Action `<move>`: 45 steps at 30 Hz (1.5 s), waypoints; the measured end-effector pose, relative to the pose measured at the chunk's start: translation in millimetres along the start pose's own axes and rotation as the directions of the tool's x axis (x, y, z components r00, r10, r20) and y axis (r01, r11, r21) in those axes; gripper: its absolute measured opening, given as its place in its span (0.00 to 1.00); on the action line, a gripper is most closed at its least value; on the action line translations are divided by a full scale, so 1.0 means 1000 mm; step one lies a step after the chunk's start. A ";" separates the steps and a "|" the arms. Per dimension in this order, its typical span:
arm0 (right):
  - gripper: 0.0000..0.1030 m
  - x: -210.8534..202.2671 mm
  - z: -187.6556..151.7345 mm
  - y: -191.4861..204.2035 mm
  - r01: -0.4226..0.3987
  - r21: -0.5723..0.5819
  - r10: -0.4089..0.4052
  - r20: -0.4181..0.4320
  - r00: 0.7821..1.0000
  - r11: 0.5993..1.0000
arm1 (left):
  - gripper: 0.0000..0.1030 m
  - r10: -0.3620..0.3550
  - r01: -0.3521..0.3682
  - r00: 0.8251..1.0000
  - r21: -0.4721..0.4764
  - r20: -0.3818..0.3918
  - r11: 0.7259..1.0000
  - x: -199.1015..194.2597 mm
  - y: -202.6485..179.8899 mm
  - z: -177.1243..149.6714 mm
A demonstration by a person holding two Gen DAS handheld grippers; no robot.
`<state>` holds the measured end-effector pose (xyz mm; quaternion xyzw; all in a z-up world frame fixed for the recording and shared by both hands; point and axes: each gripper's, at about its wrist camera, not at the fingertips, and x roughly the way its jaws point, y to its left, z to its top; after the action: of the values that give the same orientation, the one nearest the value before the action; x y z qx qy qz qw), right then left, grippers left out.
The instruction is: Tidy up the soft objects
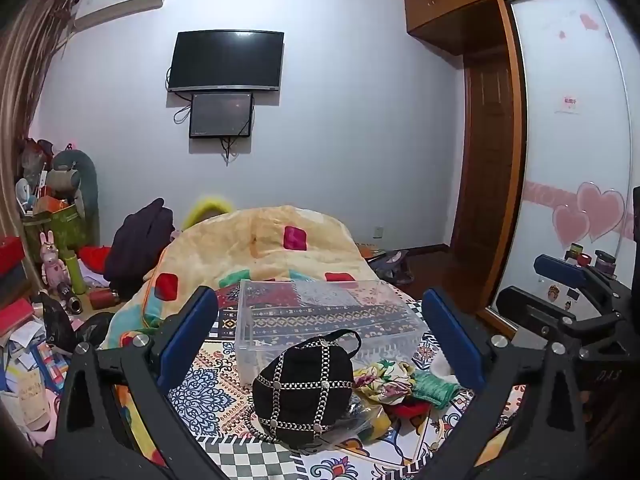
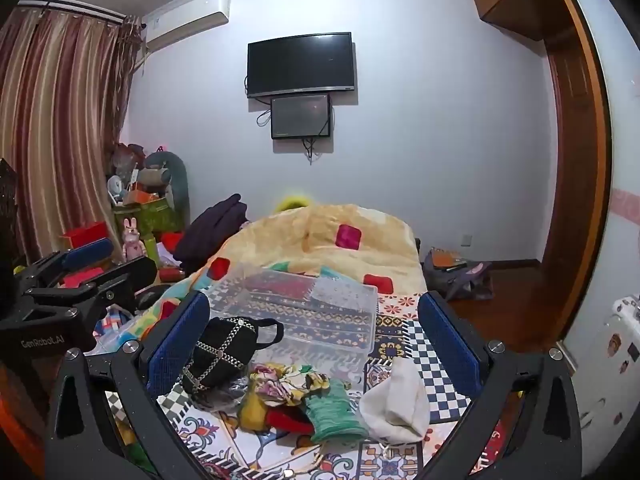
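Looking out from both wrists: I have a patterned bedspread (image 1: 224, 384) ahead of me with a heap of soft things on it.
Left gripper (image 1: 320, 340): I see its blue fingers (image 1: 188, 336) spread wide apart, nothing between them, held above the bed.
Right gripper (image 2: 316, 344): I see it spread just as wide, gripping nothing; from the left wrist it shows off to my right.
Black bag (image 1: 304, 388): chain-trimmed, sitting between my left fingers, slightly nearer the left one; from the right wrist it lies just inside the left finger.
Clear plastic bin (image 1: 324, 320): directly beyond the bag, seen between the fingertips of both grippers, its near wall touching or just behind the bag's handle; I cannot tell which.
Floral cloth (image 2: 288, 380): crumpled just right of the bag, about midway between my right fingers.
Green knit piece (image 2: 334, 412): beside the floral cloth, toward the right finger, with something red (image 2: 288, 420) tucked against it.
White cloth pouch (image 2: 396, 400): right of the green piece, near my right gripper's right finger.
Yellow blanket (image 1: 260, 240): bunched up beyond the bin, past both sets of fingertips.
Wall screens (image 1: 228, 60): two, dark, far ahead above the blanket.
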<state>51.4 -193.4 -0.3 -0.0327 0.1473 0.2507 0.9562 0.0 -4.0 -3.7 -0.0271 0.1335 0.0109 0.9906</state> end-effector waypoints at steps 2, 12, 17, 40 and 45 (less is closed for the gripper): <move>1.00 0.000 0.000 0.000 -0.001 0.001 0.001 0.000 1.000 1.000 | 1.00 -0.001 0.001 1.000 0.001 0.001 1.000 0.000 -0.001 0.000; 1.00 0.000 0.000 -0.003 -0.003 0.014 0.003 0.001 1.000 1.000 | 1.00 -0.006 0.006 1.000 0.009 0.003 1.000 -0.002 -0.001 0.000; 1.00 0.000 0.000 -0.004 -0.001 0.020 0.001 0.002 1.000 1.000 | 1.00 -0.010 0.010 1.000 0.012 0.008 1.000 -0.005 -0.001 0.001; 1.00 -0.003 0.002 -0.003 -0.003 0.021 0.002 0.005 1.000 1.000 | 1.00 -0.011 0.010 1.000 0.014 0.009 1.000 -0.007 0.000 0.004; 1.00 -0.003 0.003 -0.002 -0.005 0.021 0.005 0.005 1.000 1.000 | 1.00 -0.011 0.011 1.000 0.014 0.008 1.000 -0.007 0.000 0.004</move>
<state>50.5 -196.7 3.6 -0.0216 0.1477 0.2514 0.9563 -5.3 -4.3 1.7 -0.0210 0.1292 0.0047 0.9914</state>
